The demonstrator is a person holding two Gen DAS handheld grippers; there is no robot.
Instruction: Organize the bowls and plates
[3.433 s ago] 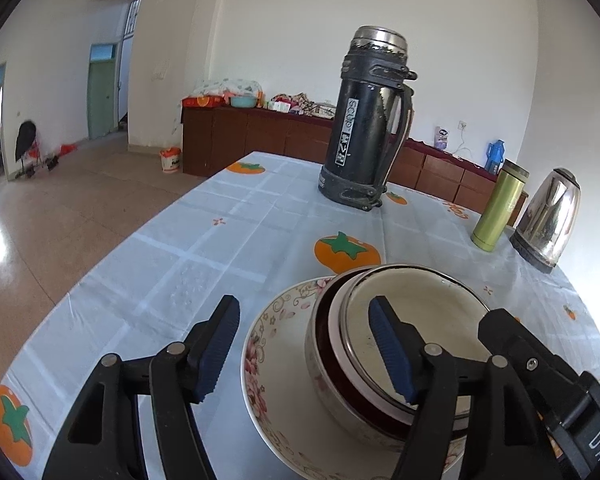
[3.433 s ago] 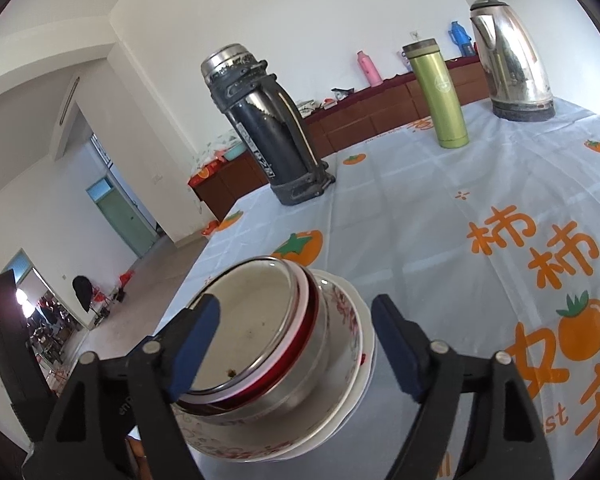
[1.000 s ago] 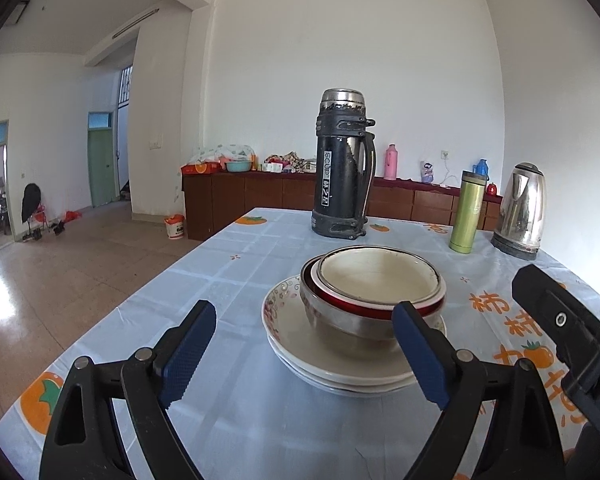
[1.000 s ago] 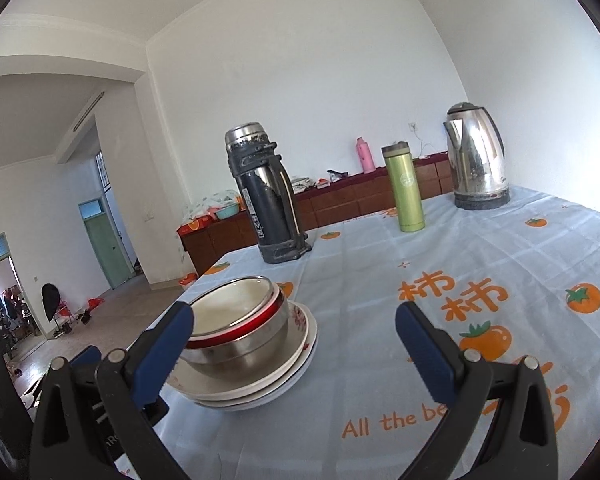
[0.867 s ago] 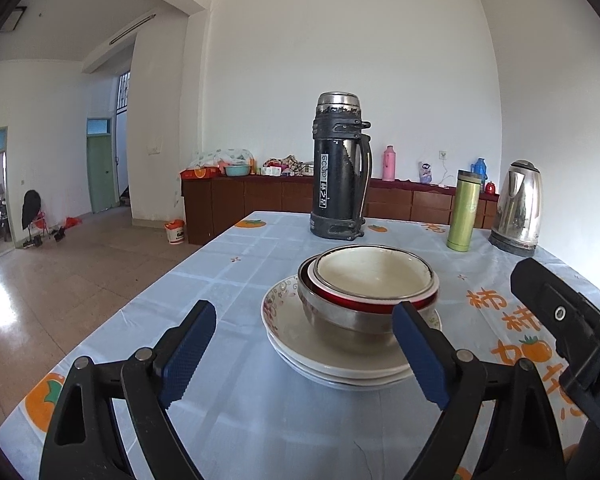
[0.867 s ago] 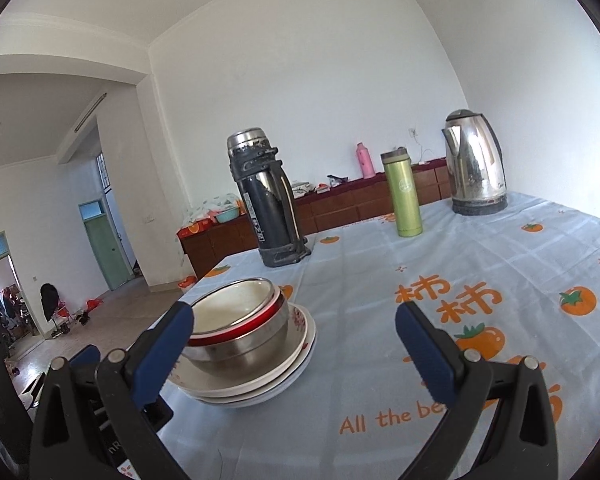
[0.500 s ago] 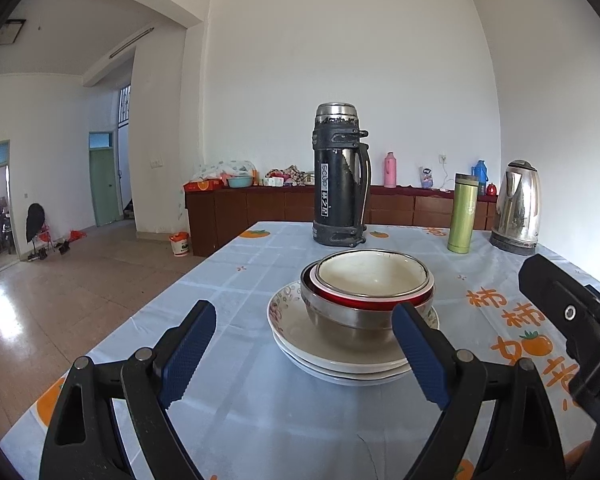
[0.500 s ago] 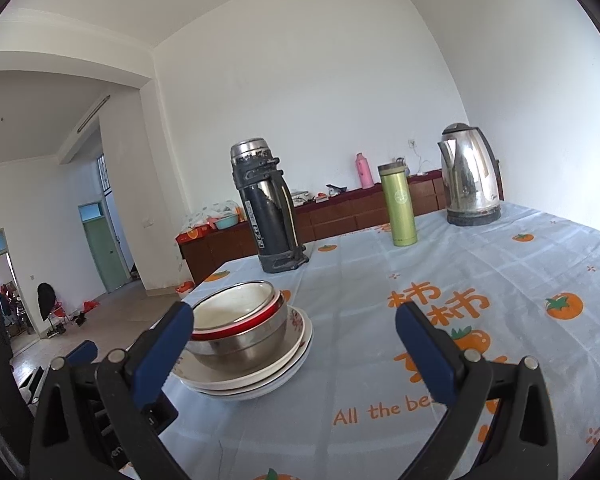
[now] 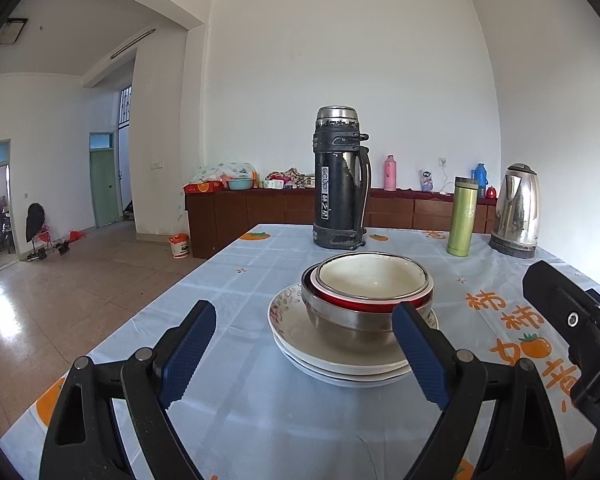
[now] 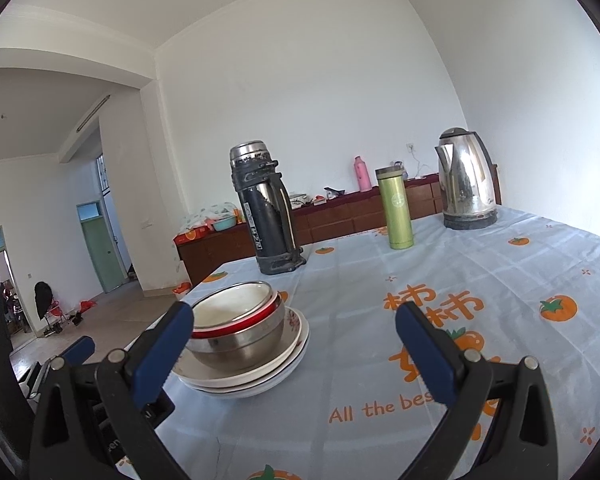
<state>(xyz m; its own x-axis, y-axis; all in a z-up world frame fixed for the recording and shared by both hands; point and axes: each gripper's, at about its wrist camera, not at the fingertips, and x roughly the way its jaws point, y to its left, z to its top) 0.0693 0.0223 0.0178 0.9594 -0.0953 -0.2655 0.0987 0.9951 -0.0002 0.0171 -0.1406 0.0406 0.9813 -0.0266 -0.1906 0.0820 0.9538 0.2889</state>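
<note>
Steel bowls (image 9: 370,308) on plates (image 9: 340,364) sit beyond both grippers' spread fingers (image 9: 418,354).

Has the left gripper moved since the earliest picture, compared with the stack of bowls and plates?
Yes. The left gripper has pulled back and away from the stack of bowls and plates, which now sits clear beyond its open fingers instead of between them.
</note>
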